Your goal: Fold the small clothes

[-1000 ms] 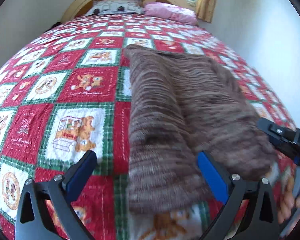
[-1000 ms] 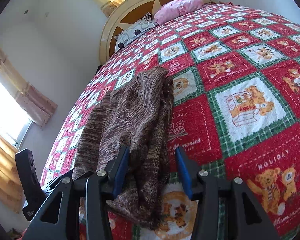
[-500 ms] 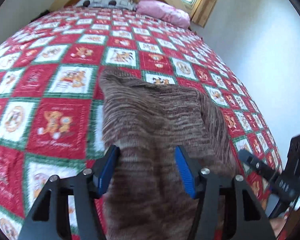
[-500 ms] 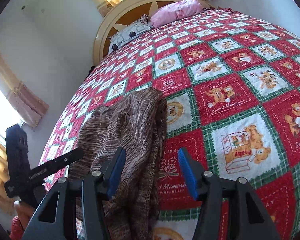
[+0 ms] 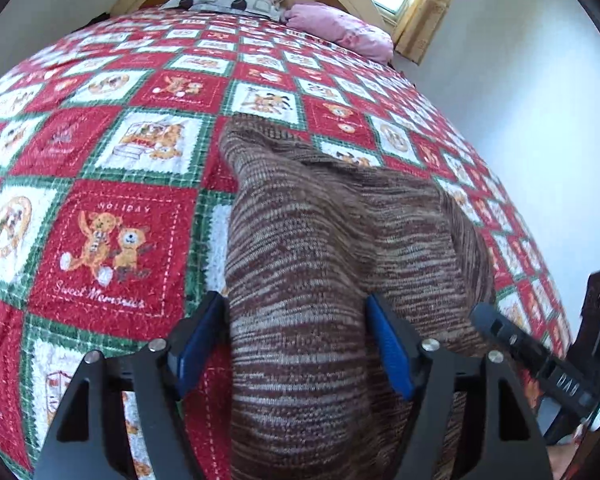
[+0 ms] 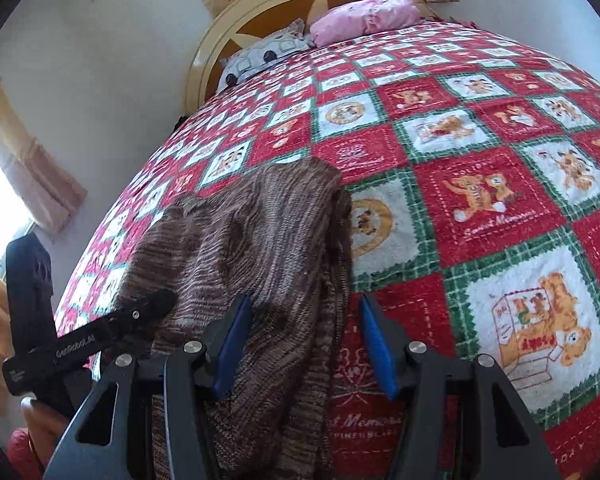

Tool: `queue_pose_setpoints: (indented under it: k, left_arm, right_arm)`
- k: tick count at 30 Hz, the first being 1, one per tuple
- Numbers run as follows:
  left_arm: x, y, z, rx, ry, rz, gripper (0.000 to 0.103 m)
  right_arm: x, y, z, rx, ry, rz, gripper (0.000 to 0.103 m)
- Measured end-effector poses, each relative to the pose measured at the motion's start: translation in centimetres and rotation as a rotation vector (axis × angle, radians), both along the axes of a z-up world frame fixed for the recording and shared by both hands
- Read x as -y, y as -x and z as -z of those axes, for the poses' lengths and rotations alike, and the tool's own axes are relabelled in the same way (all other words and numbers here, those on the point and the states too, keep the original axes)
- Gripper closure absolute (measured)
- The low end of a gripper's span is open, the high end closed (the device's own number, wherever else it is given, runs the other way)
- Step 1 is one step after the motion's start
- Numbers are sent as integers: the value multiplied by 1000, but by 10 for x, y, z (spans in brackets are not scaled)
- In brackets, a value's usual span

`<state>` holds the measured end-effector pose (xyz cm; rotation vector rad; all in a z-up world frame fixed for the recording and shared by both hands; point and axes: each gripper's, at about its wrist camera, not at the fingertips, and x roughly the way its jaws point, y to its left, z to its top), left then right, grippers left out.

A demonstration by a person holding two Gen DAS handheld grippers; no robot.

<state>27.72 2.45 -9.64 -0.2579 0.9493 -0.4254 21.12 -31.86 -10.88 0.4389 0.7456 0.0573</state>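
Sweater (image 5: 340, 264) lies on the bed (image 5: 112, 152), far from the pillow (image 5: 228, 0); left gripper (image 5: 296, 344), jaws opening, and released right gripper (image 6: 304, 344) should clamp its near hem evenly.

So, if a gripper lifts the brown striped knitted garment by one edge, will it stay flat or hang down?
The brown striped knitted garment will probably hang limp: it already lies in soft folds and ripples on the red and green patchwork quilt. The layered edge may slide apart, since nothing pins it. The loose knit looks grippy, so slipping seems unlikely.
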Motion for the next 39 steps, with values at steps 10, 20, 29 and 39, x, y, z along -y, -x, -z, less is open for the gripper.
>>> queue_pose_setpoints:
  k: [10, 20, 29, 39]
  left_arm:
    - [-9, 1, 3, -4, 84, -16, 59]
    - [-8, 18, -24, 52, 54, -31, 73]
    - [-29, 42, -37, 81, -30, -80, 74]
    - [-80, 59, -37, 75, -69, -158, 74]
  right_arm:
    - [-6, -5, 5, 2, -31, -66, 78]
    - [-30, 11, -18, 71, 12, -31, 84]
    - [-67, 16, -37, 104, 6, -77, 84]
    - [-127, 11, -35, 103, 19, -171, 84]
